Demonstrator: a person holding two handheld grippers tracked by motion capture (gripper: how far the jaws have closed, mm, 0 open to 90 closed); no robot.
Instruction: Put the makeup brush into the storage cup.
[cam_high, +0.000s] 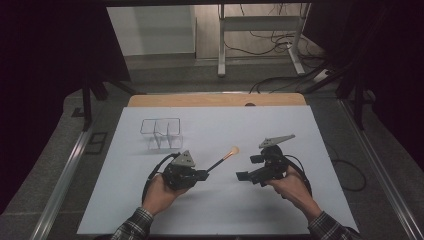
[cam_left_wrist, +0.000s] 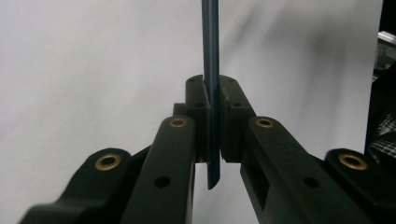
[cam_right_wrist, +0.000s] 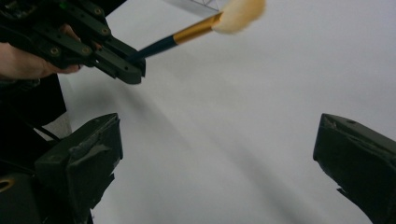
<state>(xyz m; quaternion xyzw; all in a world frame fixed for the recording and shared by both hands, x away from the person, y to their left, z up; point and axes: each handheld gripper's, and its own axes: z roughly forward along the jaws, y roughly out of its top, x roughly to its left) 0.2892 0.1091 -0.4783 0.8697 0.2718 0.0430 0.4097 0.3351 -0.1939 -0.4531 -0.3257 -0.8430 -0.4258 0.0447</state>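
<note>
A makeup brush (cam_high: 223, 159) with a dark handle, a gold ferrule and a pale tuft (cam_right_wrist: 239, 14) juts up and to the right from my left gripper (cam_high: 202, 175), just above the white table. In the left gripper view the jaws are shut on the dark handle (cam_left_wrist: 211, 70), whose end pokes out below the pads. My right gripper (cam_high: 242, 175) is to the right of the brush, open, with nothing between its fingers (cam_right_wrist: 88, 158). Its view shows the left gripper (cam_right_wrist: 133, 70) holding the brush at the upper left.
A clear, wire-edged organiser box (cam_high: 161, 132) stands on the white tabletop (cam_high: 215, 210) behind the left hand. Beyond the table's far wooden edge (cam_high: 215, 100) is a floor with cables and a metal stand (cam_high: 260, 35).
</note>
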